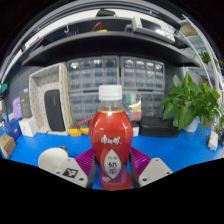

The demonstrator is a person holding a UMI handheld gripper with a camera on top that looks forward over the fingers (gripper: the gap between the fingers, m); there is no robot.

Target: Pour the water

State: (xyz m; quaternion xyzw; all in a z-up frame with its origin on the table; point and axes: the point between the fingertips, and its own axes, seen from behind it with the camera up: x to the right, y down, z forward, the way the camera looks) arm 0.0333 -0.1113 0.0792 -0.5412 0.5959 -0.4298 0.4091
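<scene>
A clear plastic bottle (111,143) with a white cap (110,95) stands upright between the fingers (111,170), filled nearly to the shoulder with red liquid. A label with white lettering wraps its lower body. The magenta pads (138,160) on the inner faces of the two fingers lie against the bottle's left and right sides with no gap showing, so the fingers are closed on it at label height. Whether the bottle's base rests on the blue counter (185,145) or hangs clear of it cannot be told, since the fingers hide it.

Beyond the bottle, toward the counter's far edge, a leafy green plant (192,100) stands off to the right. Behind it and the bottle, a wall of small-drawer storage cabinets (118,78) runs under a dark shelf (100,42). To the left, near the counter's far left corner, sits a white appliance-like box (46,100), with a few small items beside it too small to name.
</scene>
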